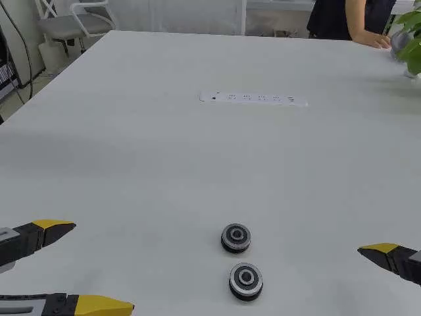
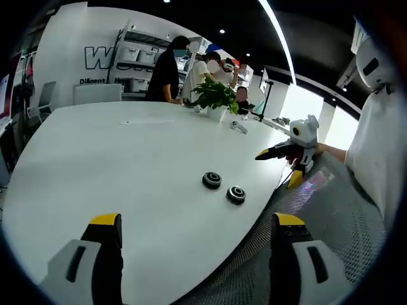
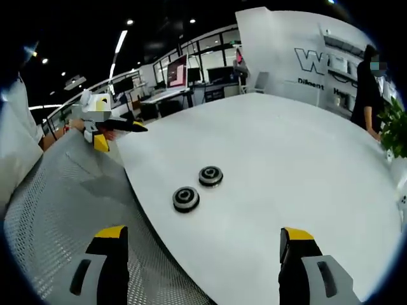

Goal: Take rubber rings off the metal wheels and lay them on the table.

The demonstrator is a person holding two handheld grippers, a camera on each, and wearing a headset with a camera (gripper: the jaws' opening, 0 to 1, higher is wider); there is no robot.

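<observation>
so, wheels [image 1: 235,237] seemingly ringed, left gripper [image 2: 196,219] spread, right gripper [image 3: 203,233] spread

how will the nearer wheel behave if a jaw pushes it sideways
The nearer wheel lies flat on the table, so it would probably slide, not roll. It looks metal and compact, so likely stiff and heavy for its size. Its black rubber ring may drag on the tabletop.

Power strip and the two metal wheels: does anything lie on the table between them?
Nothing. In the head view the table is bare from the power strip down to the farther wheel.
</observation>
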